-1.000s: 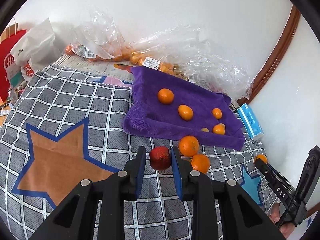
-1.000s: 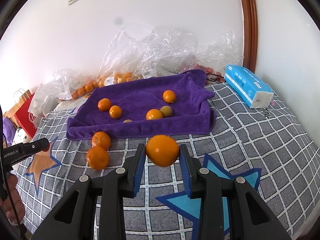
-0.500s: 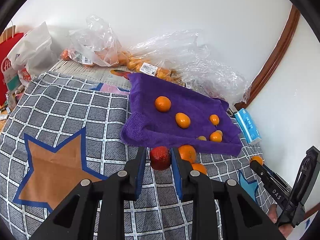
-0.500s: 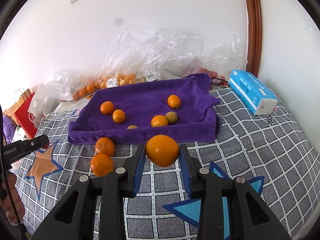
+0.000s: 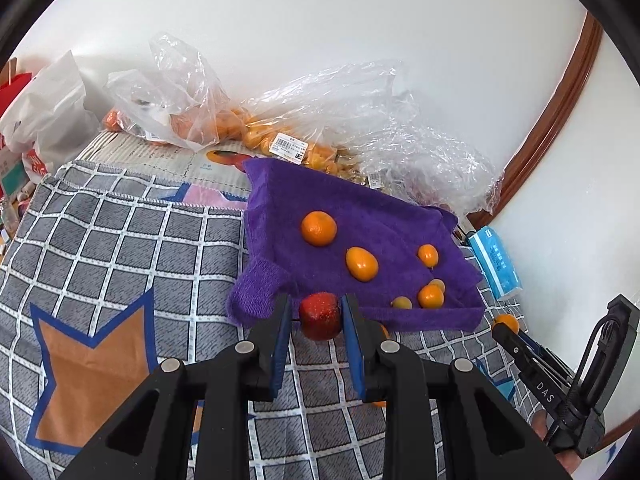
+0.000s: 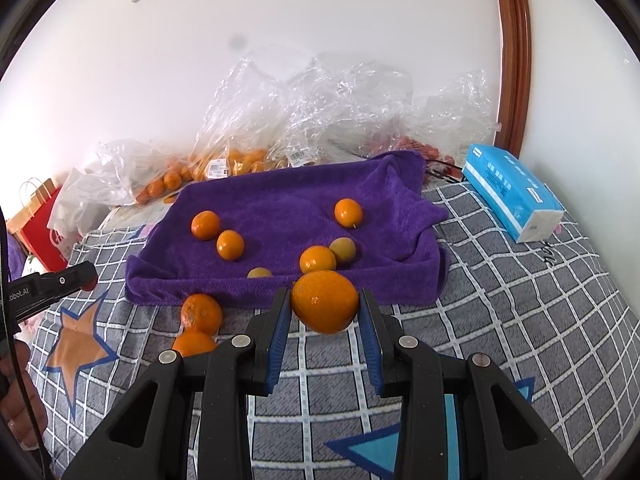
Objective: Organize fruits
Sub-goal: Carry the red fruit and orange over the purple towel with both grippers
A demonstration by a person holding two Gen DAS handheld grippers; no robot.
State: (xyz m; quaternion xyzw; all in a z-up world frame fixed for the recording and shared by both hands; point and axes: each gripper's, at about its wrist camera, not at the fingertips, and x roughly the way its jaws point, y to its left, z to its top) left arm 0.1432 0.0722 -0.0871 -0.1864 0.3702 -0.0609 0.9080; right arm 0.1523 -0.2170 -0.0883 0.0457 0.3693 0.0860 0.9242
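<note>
Your left gripper (image 5: 316,314) pinches a red fruit (image 5: 320,315). Your right gripper (image 6: 325,308) clamps an orange (image 6: 325,302) near the purple towel (image 6: 280,204)

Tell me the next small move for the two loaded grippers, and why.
Probably carry both forward over the purple towel before releasing. The left gripper is shut on a red fruit and the right gripper on an orange, both short of the towel's near edge, where other fruit already lies.
</note>
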